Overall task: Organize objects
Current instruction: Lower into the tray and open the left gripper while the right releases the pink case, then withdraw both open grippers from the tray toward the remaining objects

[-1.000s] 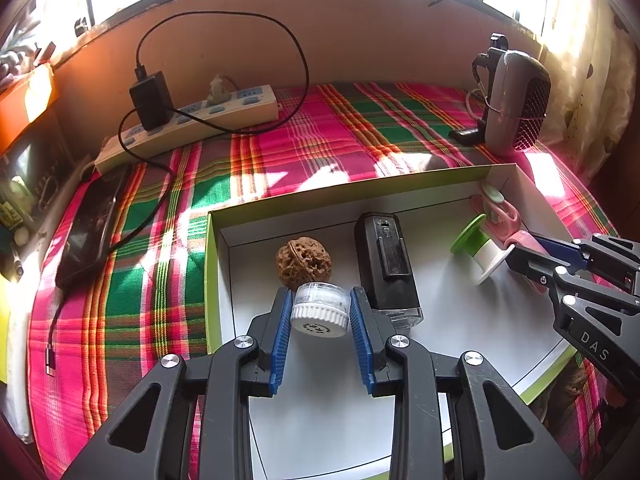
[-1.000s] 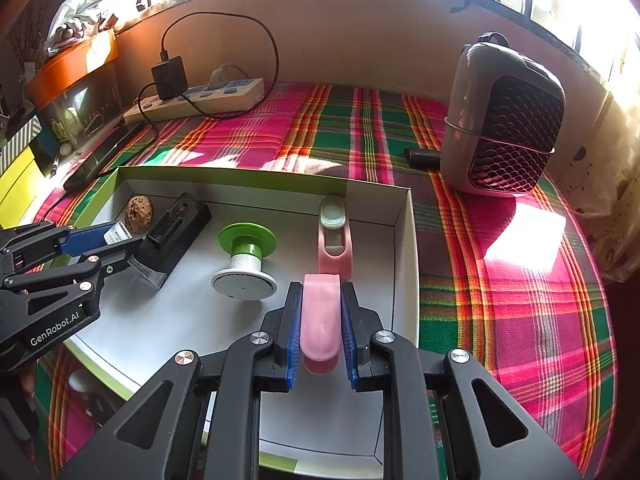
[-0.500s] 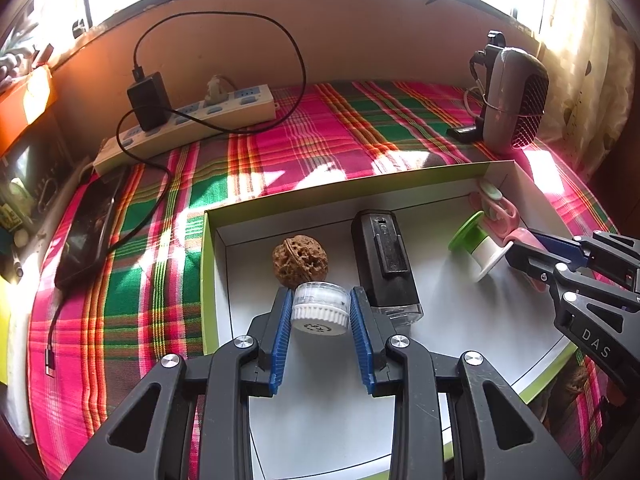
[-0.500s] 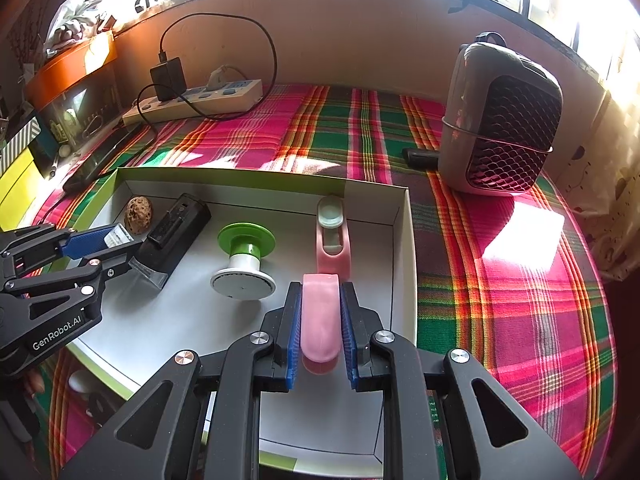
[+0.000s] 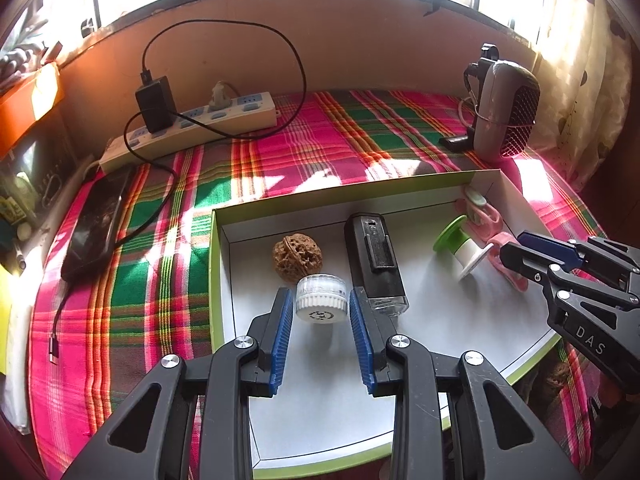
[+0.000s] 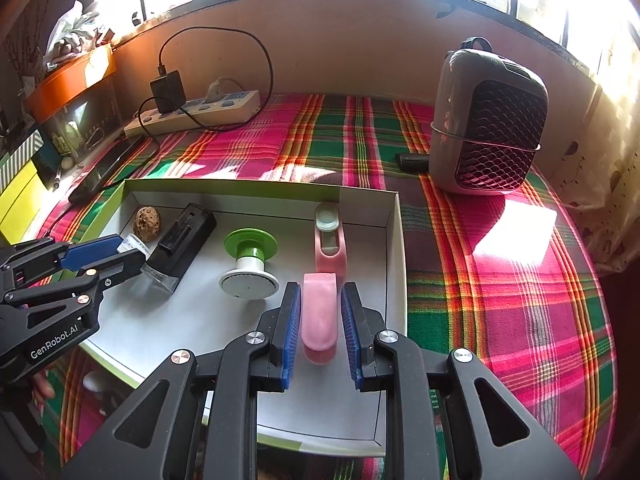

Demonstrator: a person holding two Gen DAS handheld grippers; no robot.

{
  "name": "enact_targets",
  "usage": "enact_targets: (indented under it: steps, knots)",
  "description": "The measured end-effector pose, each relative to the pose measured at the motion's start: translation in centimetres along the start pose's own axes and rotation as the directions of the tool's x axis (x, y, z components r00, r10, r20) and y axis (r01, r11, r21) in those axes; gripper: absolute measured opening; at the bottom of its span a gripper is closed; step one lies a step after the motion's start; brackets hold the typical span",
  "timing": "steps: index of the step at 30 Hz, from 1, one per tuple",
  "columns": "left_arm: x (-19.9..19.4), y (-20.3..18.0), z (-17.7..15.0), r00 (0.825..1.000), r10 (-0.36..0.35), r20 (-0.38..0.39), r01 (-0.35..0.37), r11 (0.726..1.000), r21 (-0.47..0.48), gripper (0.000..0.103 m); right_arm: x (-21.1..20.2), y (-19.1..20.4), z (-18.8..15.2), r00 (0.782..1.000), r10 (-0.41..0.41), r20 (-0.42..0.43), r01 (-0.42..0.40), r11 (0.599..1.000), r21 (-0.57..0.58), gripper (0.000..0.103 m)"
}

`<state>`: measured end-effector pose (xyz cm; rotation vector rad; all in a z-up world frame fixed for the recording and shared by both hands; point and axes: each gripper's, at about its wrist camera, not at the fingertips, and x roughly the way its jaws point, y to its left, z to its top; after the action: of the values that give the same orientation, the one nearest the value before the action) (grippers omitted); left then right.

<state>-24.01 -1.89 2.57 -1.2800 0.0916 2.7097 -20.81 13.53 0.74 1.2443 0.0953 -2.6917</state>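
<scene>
Pink clip: we see the pink clip (image 6: 318,314) resting on the floor of the white tray (image 6: 168,320), near its right wall, between the blue pads (image 6: 292,320).
Right gripper (image 6: 320,320): jaws opening, gaps on both sides of the clip, so we hold nothing.
Left gripper (image 5: 320,308): parted narrowly around the small white jar (image 5: 321,298), slim gaps on each side, not squeezing it.
Doing it well: we would let both sets of pads come clear, then back out straight so nothing gets dragged.
Count in tray: one walnut (image 5: 297,256), one black device (image 5: 374,258), one green-topped spool (image 5: 460,246), one jar, two pink clips, counting the second clip (image 6: 330,240).
</scene>
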Motion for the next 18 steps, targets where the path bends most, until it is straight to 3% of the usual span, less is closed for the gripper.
enact_targets:
  steps: [3, 18]
  knots:
    - [-0.8, 0.0, -0.2, 1.000, -0.006, 0.013, 0.006, 1.000, 0.000, 0.028, -0.5, 0.0, -0.1, 1.000, 0.002, 0.004, -0.002, 1.000, 0.004, 0.030]
    - [-5.3, -0.7, -2.3, 0.997, 0.001, 0.074, 0.000, 1.000, -0.002, 0.028, -4.2, 0.8, -1.8, 0.998, 0.019, 0.056, -0.020, 1.000, 0.015, 0.030]
